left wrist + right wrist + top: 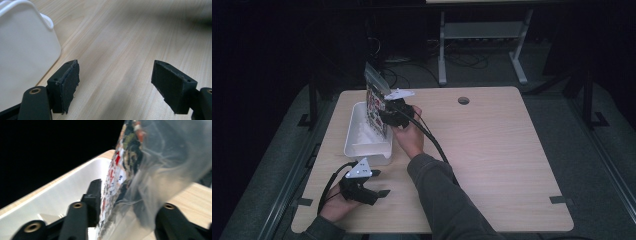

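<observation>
Wooden table (492, 150): white bin (357, 137) near its left edge. High view: right gripper (388, 116) holds printed clear bag (375, 102) upright over the bin. Right gripper view adds: jaws clamp the bag's lower edge. Left gripper (115, 82): jaws spread wide, empty, beside the bin's corner.

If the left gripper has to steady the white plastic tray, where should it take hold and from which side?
Probably the near short rim of the white rectangular plastic tray, coming from the person's side. That rolled lip faces the open left gripper with bare table between, while the right gripper holds the clear printed packet upright over the far end.
</observation>
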### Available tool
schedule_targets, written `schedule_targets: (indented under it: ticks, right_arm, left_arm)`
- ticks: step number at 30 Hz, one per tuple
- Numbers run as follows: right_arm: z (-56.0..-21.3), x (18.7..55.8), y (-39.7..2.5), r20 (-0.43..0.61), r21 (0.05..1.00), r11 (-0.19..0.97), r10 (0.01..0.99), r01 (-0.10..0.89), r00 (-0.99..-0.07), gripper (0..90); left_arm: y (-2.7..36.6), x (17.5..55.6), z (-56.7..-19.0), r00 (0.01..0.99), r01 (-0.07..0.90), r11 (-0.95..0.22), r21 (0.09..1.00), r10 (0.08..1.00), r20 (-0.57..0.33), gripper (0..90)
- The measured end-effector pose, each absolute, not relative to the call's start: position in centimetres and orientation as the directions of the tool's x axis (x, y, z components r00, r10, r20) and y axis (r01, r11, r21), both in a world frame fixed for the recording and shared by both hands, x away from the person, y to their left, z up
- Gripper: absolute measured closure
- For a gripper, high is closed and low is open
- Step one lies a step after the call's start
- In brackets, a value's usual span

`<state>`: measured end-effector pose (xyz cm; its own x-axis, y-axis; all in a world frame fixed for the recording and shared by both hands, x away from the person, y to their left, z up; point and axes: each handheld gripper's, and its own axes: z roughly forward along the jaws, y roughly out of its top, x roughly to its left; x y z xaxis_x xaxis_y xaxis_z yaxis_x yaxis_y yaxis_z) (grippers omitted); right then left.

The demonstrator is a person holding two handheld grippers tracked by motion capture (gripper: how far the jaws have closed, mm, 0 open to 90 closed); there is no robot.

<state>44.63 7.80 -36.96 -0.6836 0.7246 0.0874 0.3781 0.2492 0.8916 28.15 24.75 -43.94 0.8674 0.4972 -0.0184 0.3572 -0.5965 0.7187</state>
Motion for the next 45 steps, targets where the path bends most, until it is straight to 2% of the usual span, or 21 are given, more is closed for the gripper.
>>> schedule_targets:
  ticks: [2, 8, 19, 23, 29, 45]
  right_arm:
    - [-37.0, 44.8, 7.3, 0.123, 0.886, 0.23, 0.72, 0.402, -0.683, 54.0]
    - [-37.0, 44.8, 6.6, 0.156, 0.881, 0.217, 0.705, 0.42, -0.691, 49.6]
    - [-36.8, 44.7, 5.5, 0.184, 0.879, 0.202, 0.692, 0.433, -0.698, 46.6]
    - [-36.6, 44.8, 5.2, 0.187, 0.879, 0.197, 0.697, 0.435, -0.693, 49.3]
    - [-36.5, 45.0, 4.1, 0.206, 0.872, 0.188, 0.695, 0.451, -0.689, 45.0]
    - [-36.2, 43.8, 0.8, 0.253, 0.868, 0.169, 0.66, 0.467, -0.707, 41.7]
  left_arm:
    - [24.7, 28.1, -44.0, 0.868, 0.355, -0.599, 0.718, 0.496, -0.015, 21.7]
    - [24.6, 28.1, -43.9, 0.87, 0.348, -0.603, 0.718, 0.493, -0.008, 21.7]
    - [24.5, 28.1, -44.0, 0.871, 0.349, -0.606, 0.715, 0.492, -0.008, 21.7]
    - [24.5, 28.2, -44.0, 0.871, 0.349, -0.608, 0.714, 0.491, -0.008, 21.7]
    - [24.5, 28.2, -44.0, 0.872, 0.348, -0.609, 0.713, 0.489, -0.008, 21.7]
    - [24.4, 28.1, -44.0, 0.873, 0.343, -0.616, 0.709, 0.488, 0.002, 21.7]
